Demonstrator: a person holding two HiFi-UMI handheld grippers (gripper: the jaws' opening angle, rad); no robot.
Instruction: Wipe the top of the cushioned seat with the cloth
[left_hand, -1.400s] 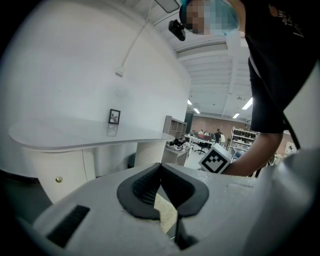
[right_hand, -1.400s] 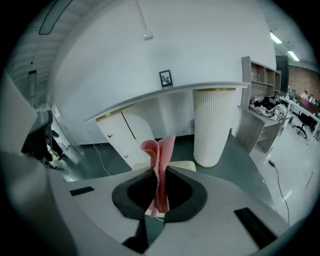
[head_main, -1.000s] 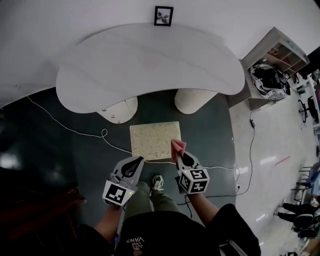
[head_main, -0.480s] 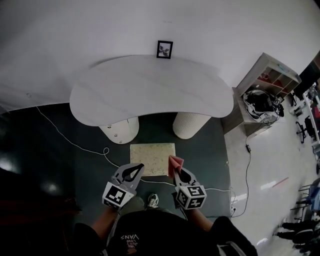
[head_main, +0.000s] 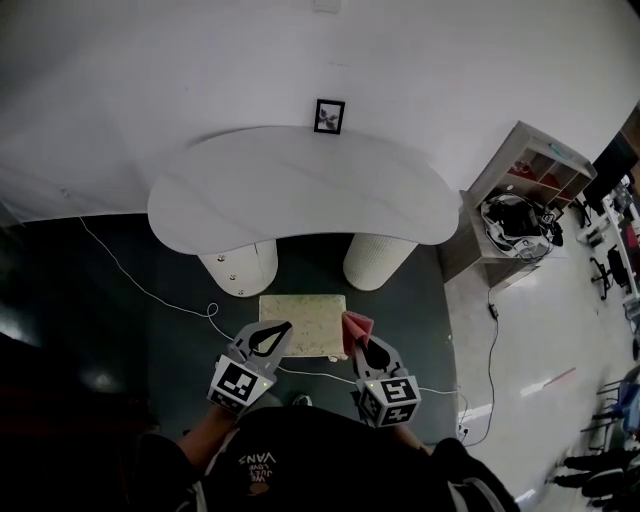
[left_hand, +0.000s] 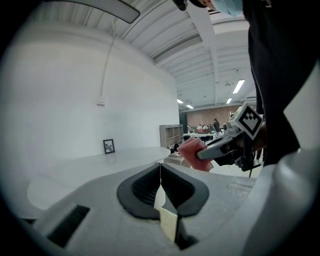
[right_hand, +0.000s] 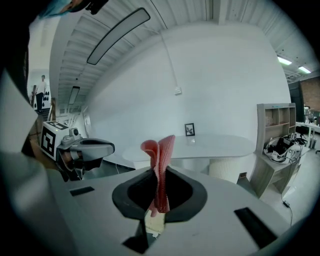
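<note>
Both grippers have drawn up and back, so the cushioned seat (head_main: 302, 323) sits smaller on the floor ahead and nothing touches its top. Wiping looks paused or finished. The right gripper's (head_main: 362, 343) jaws pinch the folded pink cloth (head_main: 357, 326) just off the seat's right edge. The left gripper's (head_main: 284, 326) jaws are pressed together, empty. Two table pedestals (head_main: 240, 268) stand beyond the seat, and a white cable (head_main: 150, 293) trails past its near edge.

The cushioned seat (head_main: 303, 322) is lying seemingly open from above, with pedestals (head_main: 240, 268) of the counter (head_main: 300, 190) standing just beyond.
</note>
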